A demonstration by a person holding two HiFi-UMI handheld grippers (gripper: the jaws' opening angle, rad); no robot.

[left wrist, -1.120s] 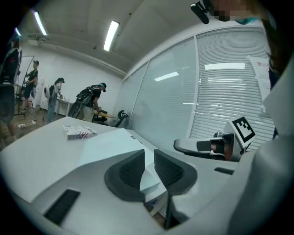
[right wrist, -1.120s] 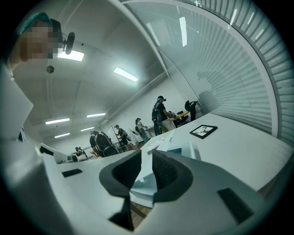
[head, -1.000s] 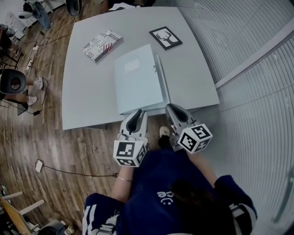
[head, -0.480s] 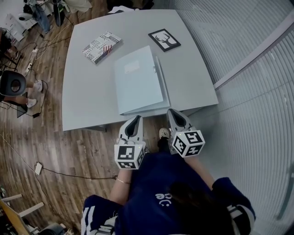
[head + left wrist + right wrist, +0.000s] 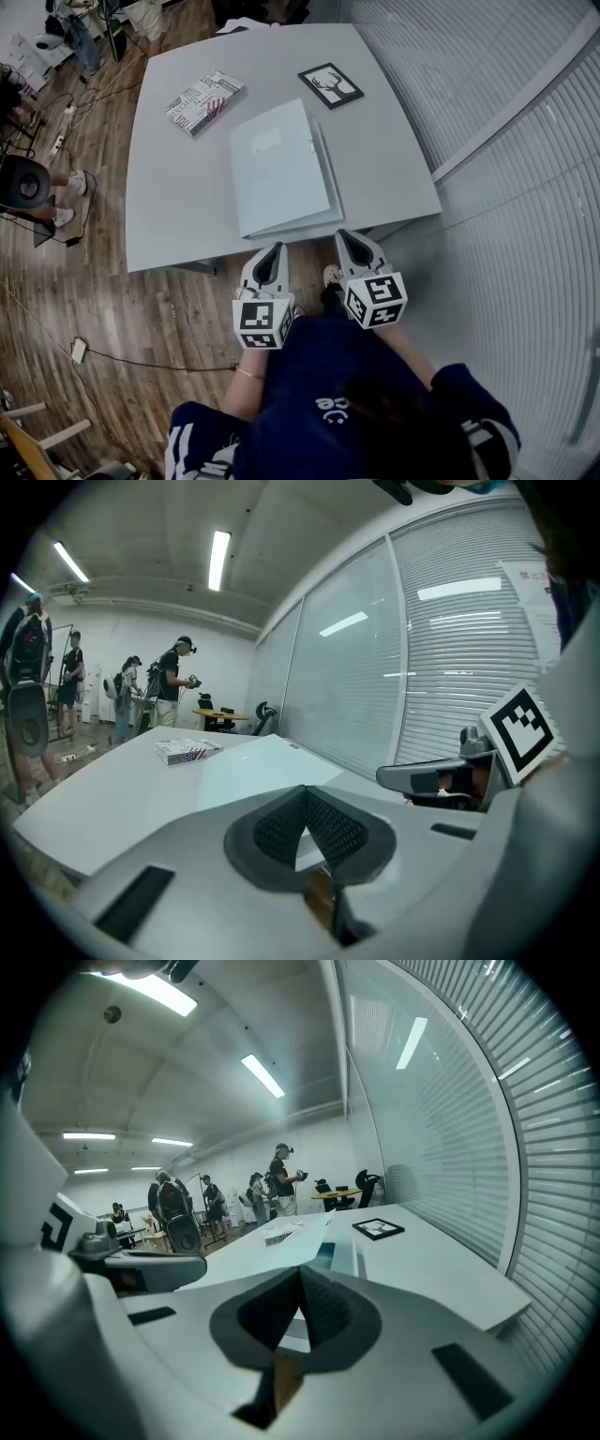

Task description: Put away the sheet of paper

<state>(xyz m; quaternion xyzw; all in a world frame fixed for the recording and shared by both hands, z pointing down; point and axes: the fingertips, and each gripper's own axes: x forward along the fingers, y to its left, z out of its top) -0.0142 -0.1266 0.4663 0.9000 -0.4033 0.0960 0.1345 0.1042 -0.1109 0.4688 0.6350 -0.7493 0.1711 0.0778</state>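
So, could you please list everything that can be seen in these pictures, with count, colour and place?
table: one, pale grey, middle of the head view
folder: one, pale blue, flat at the table's centre
book: one, white with print, far left part of the table
framed picture: one, black frame, far right part of the table
floor: brown wood, left of and before the table
blinds: white, along the right side
people: several, standing far beyond the table
left gripper: one, grey, just off the table's near edge, jaws just closed, nothing between them
right gripper: one, grey, beside the left one, shut, empty
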